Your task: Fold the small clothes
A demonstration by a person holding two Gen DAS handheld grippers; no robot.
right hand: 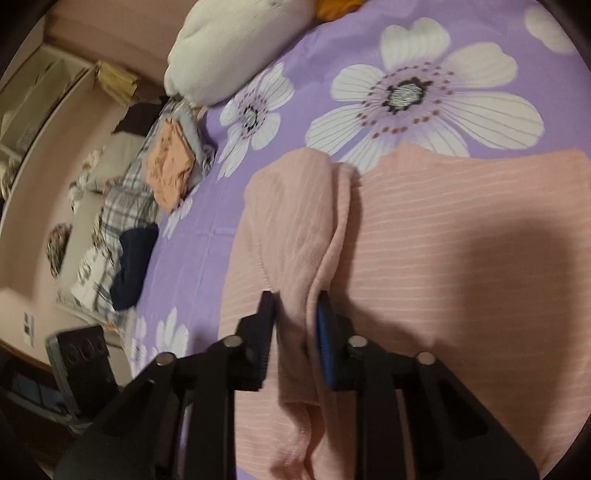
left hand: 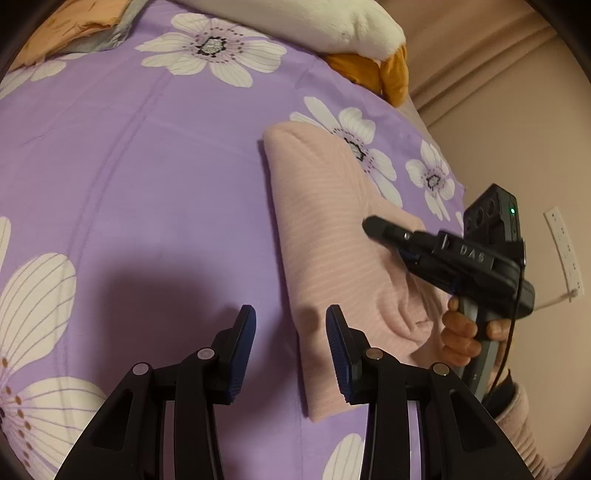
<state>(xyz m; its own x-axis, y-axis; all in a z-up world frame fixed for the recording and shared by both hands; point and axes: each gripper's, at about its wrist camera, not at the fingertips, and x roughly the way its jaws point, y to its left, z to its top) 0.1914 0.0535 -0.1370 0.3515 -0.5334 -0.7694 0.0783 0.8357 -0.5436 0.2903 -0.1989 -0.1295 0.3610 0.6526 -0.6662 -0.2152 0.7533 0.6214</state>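
A pink striped garment (left hand: 325,236) lies folded into a long strip on the purple flowered bedsheet (left hand: 129,177). My left gripper (left hand: 291,328) is open and empty, hovering over the garment's near left edge. My right gripper (left hand: 373,225) reaches over the garment from the right. In the right wrist view my right gripper (right hand: 295,314) is shut on a raised fold of the pink garment (right hand: 461,258), with cloth bunched between the fingers.
A white plush pillow (left hand: 332,22) and an orange cloth (left hand: 380,70) lie at the bed's far edge. An orange garment on grey cloth (right hand: 170,166) sits on a pile of plaid clothes (right hand: 122,206) at the bed's side. A wall socket strip (left hand: 565,251) is at right.
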